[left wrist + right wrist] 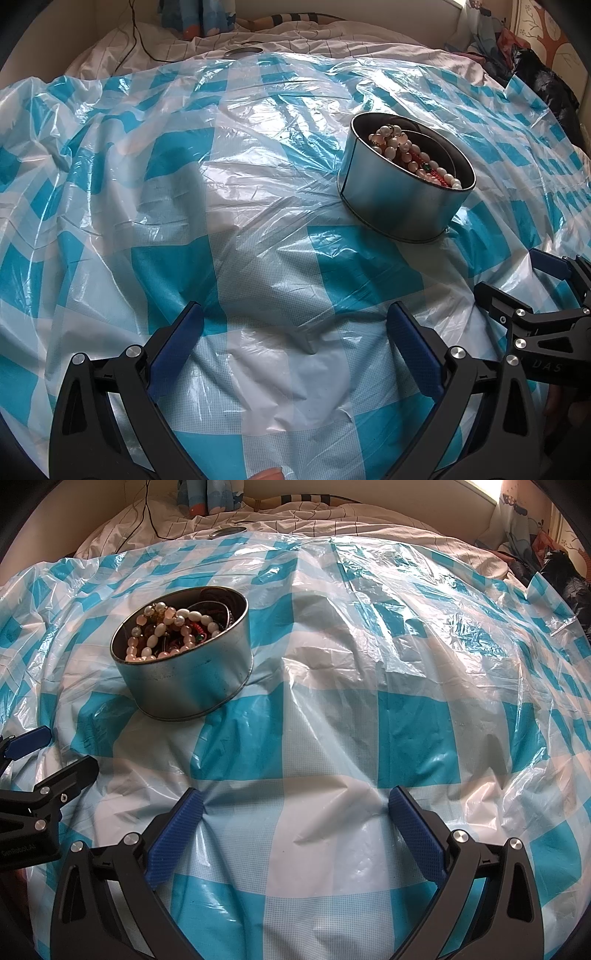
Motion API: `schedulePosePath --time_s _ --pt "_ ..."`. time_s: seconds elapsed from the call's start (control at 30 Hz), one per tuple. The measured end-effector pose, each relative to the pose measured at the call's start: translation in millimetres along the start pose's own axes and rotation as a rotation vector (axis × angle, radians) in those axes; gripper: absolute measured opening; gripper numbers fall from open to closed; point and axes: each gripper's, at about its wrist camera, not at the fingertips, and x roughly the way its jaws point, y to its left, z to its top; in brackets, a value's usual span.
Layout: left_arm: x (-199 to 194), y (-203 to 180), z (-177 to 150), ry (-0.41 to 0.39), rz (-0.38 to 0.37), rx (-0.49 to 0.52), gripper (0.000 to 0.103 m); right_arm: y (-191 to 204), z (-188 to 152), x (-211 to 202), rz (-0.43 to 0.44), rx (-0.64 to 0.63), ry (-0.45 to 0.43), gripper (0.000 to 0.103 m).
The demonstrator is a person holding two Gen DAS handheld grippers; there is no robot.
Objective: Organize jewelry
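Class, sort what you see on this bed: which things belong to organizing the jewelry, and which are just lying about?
Belongs to the job:
- round metal tin
- bead and pearl jewelry piled in it
- left tongs, open
- right tongs, open

Just lying about:
- checked plastic sheet
- white bedding
- black cable
- round lid-like disc

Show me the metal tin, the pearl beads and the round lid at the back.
metal tin (192,686), right wrist view, front of its outer wall.
pearl beads (159,629), right wrist view, a white bead inside the tin.
round lid (243,52), left wrist view, its top face.
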Motion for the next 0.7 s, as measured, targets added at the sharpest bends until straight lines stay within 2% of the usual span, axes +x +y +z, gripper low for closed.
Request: schedulePosePath --time_s 0.7 --pt "3.0 0.2 2.3 0.016 -0.008 -0.005 0.096 -6.2 0.1 0.3 0.02 0.015 0.005 0.096"
